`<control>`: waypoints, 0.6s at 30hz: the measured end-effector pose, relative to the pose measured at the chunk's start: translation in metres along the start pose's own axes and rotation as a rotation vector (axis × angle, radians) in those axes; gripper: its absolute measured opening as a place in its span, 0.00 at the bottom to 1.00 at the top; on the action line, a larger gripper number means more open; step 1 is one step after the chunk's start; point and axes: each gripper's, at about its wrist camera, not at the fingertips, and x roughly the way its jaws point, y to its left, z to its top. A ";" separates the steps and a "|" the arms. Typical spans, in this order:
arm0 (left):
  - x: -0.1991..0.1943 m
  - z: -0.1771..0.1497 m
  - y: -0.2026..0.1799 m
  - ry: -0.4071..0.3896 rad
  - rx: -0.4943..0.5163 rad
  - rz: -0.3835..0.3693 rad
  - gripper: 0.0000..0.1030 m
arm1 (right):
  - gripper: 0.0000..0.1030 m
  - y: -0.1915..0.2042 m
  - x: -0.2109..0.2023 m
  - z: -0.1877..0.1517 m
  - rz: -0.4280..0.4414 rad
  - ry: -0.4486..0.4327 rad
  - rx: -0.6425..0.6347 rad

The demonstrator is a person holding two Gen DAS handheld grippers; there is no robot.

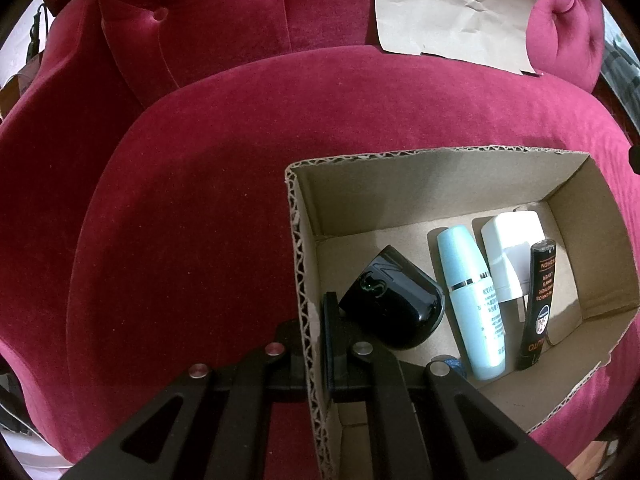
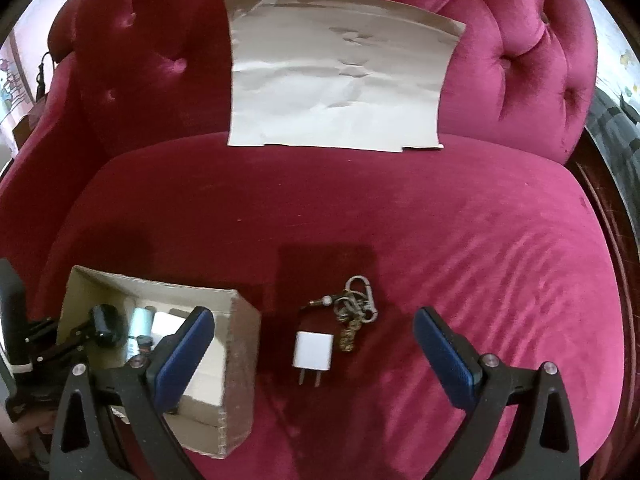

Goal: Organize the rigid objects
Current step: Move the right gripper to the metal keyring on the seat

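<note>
An open cardboard box [image 1: 400, 156] sits on the seat of a red velvet chair. Inside it lie a glossy black case [image 1: 384, 300], a light blue bottle [image 1: 468, 292], a white bottle [image 1: 508, 240] and a black tube [image 1: 538, 300]. My left gripper [image 1: 316, 320] is shut on the box's left wall, one finger inside and one outside. In the right wrist view the box [image 2: 240, 344] is at lower left. Beside it on the seat lie a white plug charger [image 2: 314, 350] and a bunch of keys on a carabiner [image 2: 356, 308]. My right gripper [image 2: 312, 314] hangs open above them, holding nothing.
A creased sheet of brown paper [image 2: 340, 80] leans against the tufted chair back [image 2: 520, 60]. The chair's arms rise at both sides. A small blue item [image 1: 452, 364] lies in the box near the blue bottle's base.
</note>
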 end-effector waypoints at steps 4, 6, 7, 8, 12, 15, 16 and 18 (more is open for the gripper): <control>0.000 0.000 0.000 0.000 0.000 -0.001 0.04 | 0.99 -0.012 0.007 0.002 -0.007 0.009 0.006; 0.000 0.000 0.000 0.000 -0.001 -0.001 0.04 | 0.99 -0.017 0.010 0.003 -0.013 0.015 0.010; 0.000 0.000 0.000 0.000 -0.001 -0.001 0.04 | 0.99 -0.018 0.013 0.003 -0.016 0.018 0.010; 0.000 0.000 0.000 0.000 0.000 0.000 0.04 | 0.99 -0.021 0.015 0.002 -0.020 0.021 0.012; 0.000 0.000 0.000 0.001 0.000 0.000 0.04 | 0.99 -0.028 0.026 0.001 -0.029 0.035 0.020; 0.000 0.001 0.000 0.002 -0.001 -0.003 0.04 | 0.99 -0.033 0.033 -0.001 -0.033 0.047 0.023; 0.000 0.001 0.000 0.002 -0.001 -0.003 0.04 | 0.99 -0.034 0.036 -0.001 -0.034 0.050 0.021; 0.000 0.000 -0.001 0.000 0.004 -0.001 0.04 | 0.99 -0.036 0.041 -0.002 -0.035 0.059 0.021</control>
